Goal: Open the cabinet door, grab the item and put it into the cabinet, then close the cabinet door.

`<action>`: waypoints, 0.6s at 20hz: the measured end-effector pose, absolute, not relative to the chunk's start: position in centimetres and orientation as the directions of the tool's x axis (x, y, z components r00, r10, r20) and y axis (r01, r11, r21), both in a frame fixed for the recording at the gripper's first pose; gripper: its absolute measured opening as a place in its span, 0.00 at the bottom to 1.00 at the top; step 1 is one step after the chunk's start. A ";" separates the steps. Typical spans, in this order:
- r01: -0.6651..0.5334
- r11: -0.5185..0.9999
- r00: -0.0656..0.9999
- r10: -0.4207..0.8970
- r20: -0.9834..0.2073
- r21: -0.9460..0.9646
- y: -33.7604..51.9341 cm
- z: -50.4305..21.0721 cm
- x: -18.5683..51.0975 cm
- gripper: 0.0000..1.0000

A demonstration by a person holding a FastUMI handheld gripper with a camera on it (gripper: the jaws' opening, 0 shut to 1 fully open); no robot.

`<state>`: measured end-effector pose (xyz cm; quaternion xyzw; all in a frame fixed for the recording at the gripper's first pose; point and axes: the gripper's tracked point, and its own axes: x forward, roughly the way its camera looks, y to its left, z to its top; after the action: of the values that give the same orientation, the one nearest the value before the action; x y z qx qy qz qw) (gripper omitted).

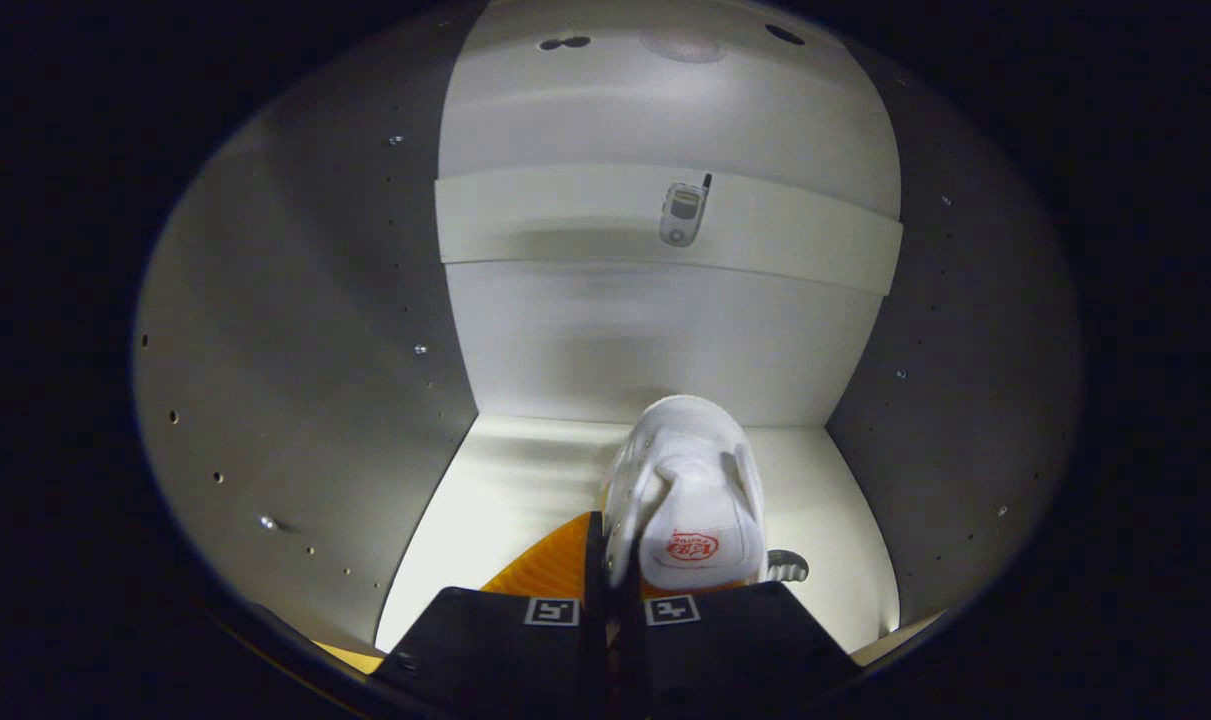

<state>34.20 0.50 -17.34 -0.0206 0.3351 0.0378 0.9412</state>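
Observation:
A white shoe (687, 480) with an orange sole and a red logo on its tongue points toe-first into the white cabinet (525, 470), just above the cabinet floor. My gripper (611, 612) is shut on the shoe: its two black fingers (505, 640) stand almost together, pinching the shoe's side wall near the heel. The toe reaches close to the back wall. I am looking into the cabinet's lower compartment from its front opening.
A shelf (565, 215) crosses the cabinet above, with a small silver flip phone (683, 212) lying on it. Grey side walls (295, 350) with peg holes close in left and right. A small grey ribbed part (788, 566) shows beside the shoe's heel.

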 end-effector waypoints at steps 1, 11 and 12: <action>-0.078 0.997 0.767 0.049 -0.639 -0.016 0.2 -17.6 34.2 0.10; -0.136 0.989 0.823 0.082 -0.562 -0.054 1.9 -12.5 29.0 0.95; -0.138 0.989 0.835 0.088 -0.544 -0.051 2.2 -11.6 28.1 0.99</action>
<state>28.14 2.17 -11.65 -0.0443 0.2815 0.0590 0.9567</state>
